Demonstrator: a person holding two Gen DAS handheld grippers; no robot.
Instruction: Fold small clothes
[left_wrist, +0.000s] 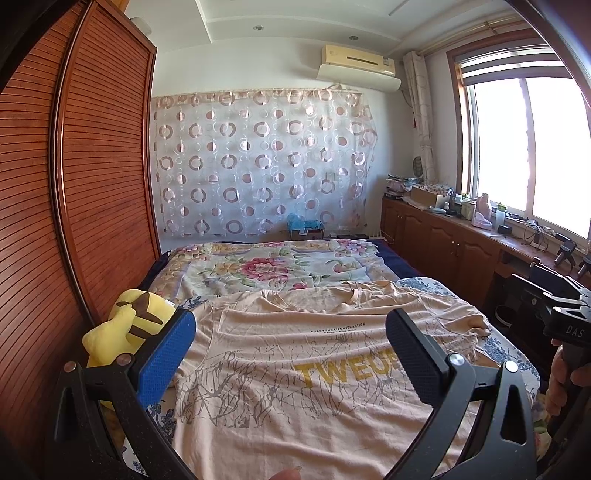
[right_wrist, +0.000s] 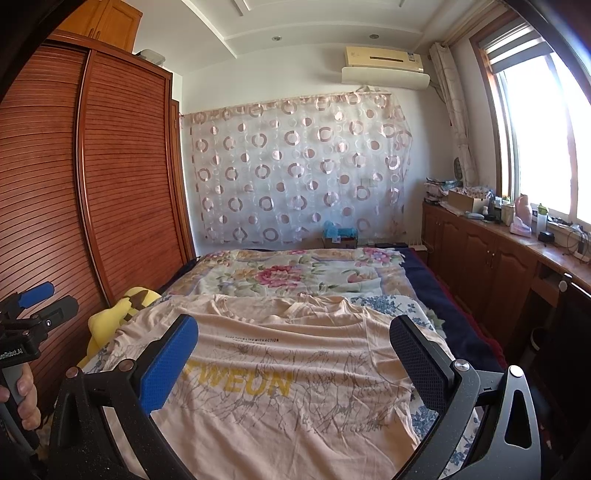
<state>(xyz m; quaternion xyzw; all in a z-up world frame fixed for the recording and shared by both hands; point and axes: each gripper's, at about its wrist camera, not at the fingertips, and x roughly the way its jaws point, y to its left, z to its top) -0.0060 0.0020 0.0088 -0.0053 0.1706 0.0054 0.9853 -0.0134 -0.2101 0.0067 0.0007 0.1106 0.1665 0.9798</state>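
Note:
A peach T-shirt (left_wrist: 295, 373) with yellow "TWEUN" lettering lies spread flat on the bed, collar at the far end. It also shows in the right wrist view (right_wrist: 288, 373). My left gripper (left_wrist: 291, 332) is open and empty, held above the shirt's near half. My right gripper (right_wrist: 295, 339) is open and empty, also above the shirt's near half. The right gripper's body shows at the right edge of the left wrist view (left_wrist: 561, 314). The left gripper's body shows at the left edge of the right wrist view (right_wrist: 29, 321).
A yellow plush toy (left_wrist: 125, 332) lies at the bed's left edge beside a tall wooden wardrobe (left_wrist: 74, 184). A floral blanket (left_wrist: 273, 266) covers the far half of the bed. A wooden cabinet (left_wrist: 443, 236) with clutter runs along the right under the window.

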